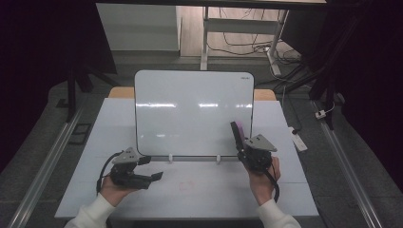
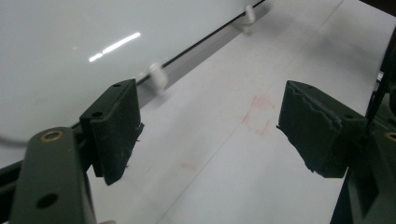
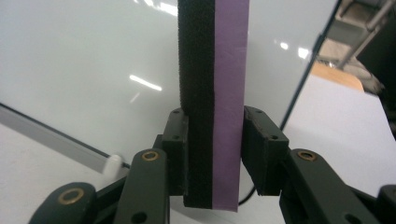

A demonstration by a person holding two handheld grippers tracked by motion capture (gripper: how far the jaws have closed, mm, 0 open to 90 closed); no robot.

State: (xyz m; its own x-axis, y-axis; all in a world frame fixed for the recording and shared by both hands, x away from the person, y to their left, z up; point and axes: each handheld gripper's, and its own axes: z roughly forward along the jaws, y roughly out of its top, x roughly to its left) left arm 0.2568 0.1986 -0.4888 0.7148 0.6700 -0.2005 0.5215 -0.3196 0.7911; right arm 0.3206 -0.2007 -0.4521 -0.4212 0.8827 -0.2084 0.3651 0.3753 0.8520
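Right gripper view is showing your right gripper [image 3: 215, 144] pinching a whiteboard eraser [image 3: 213, 93] between its jaws, black felt on one side and purple backing on the other, the eraser standing upright and rising well above the jaw tips. High view is placing that gripper [image 1: 239, 137] near the table's [image 1: 199, 190] right edge, your right hand [image 1: 261, 178] coming in from the near edge, with the eraser [image 1: 237, 134] pointing up and just in front of the whiteboard's [image 1: 192, 111] lower right corner; whether felt is touching the board cannot be told.

You are holding your left gripper [image 1: 152, 168] near the left part of the near edge, your left hand [image 1: 114, 187] under it, its jaws spread wide and gripping nothing. Left gripper view is looking between those jaws [image 2: 205, 135] at bare table [image 2: 224, 186] bearing faint red marks [image 2: 258, 114].

Farther back, the whiteboard is standing tilted along the middle of the table, resting in a rail with two white clips [image 1: 170, 157] at its lower edge, its face looking blank and reflecting ceiling lights.
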